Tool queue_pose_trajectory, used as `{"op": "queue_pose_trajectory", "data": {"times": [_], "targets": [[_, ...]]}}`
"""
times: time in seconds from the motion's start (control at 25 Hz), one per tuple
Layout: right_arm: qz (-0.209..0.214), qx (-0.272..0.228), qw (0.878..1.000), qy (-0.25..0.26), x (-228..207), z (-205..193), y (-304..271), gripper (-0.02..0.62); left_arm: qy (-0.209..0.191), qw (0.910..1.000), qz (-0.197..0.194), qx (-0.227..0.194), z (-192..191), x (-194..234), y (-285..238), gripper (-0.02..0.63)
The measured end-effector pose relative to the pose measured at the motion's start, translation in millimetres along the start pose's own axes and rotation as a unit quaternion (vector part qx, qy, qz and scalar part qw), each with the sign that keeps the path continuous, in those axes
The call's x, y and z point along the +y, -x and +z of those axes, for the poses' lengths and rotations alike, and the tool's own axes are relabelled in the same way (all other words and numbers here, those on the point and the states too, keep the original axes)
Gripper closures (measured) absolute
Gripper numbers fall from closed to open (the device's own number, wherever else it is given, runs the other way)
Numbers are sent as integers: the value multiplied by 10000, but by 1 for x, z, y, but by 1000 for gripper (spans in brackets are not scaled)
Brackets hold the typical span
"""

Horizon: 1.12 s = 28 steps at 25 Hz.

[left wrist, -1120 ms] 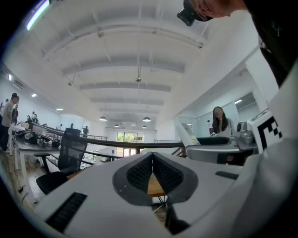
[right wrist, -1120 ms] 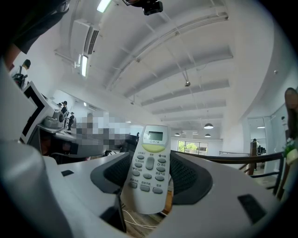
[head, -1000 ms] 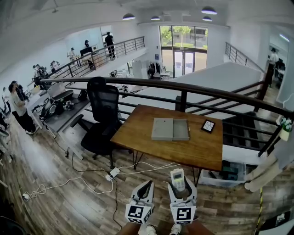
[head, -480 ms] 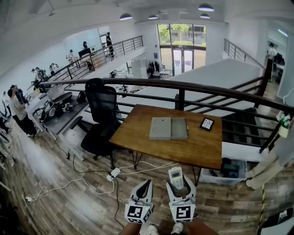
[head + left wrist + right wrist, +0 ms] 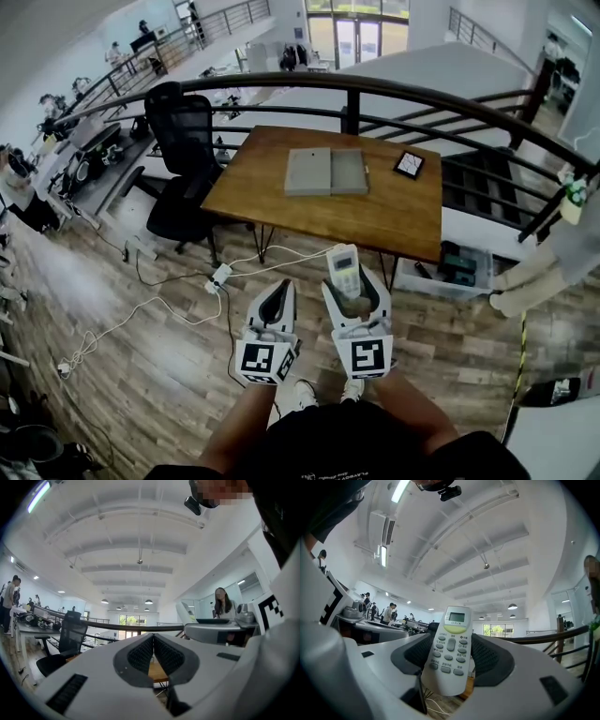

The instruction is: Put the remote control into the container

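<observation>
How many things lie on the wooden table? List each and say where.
2. The grey container, opened flat, lies mid-table toward the far edge; a small dark square tile lies right of it, near the far right corner. None seem hidden.

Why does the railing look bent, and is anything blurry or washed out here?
Head view: the wide lens bows the railing, but the table stays sharp. Right gripper view: the remote control is sharp, the ceiling strip light glares, and the corners go black. Left gripper view: the same black corners.
</observation>
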State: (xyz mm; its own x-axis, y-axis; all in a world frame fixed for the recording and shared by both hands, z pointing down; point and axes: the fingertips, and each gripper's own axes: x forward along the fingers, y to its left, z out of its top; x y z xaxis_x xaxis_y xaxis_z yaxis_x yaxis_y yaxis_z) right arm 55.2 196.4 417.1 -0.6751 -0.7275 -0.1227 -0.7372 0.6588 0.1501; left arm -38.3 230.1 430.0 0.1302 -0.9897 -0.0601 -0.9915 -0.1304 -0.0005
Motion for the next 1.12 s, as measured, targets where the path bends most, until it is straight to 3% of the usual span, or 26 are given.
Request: {"op": "queue_pose_trajectory", "data": {"times": [0.44,1.12], "targets": [[97,-475,9986,-213,-5,25,-3,324,9,10000,-16,-65,7,-5,-10,598],[323,-376,9984,-267,-46,12,-13,324,-118,9998,158,60,1,-26,-43,598]]}}
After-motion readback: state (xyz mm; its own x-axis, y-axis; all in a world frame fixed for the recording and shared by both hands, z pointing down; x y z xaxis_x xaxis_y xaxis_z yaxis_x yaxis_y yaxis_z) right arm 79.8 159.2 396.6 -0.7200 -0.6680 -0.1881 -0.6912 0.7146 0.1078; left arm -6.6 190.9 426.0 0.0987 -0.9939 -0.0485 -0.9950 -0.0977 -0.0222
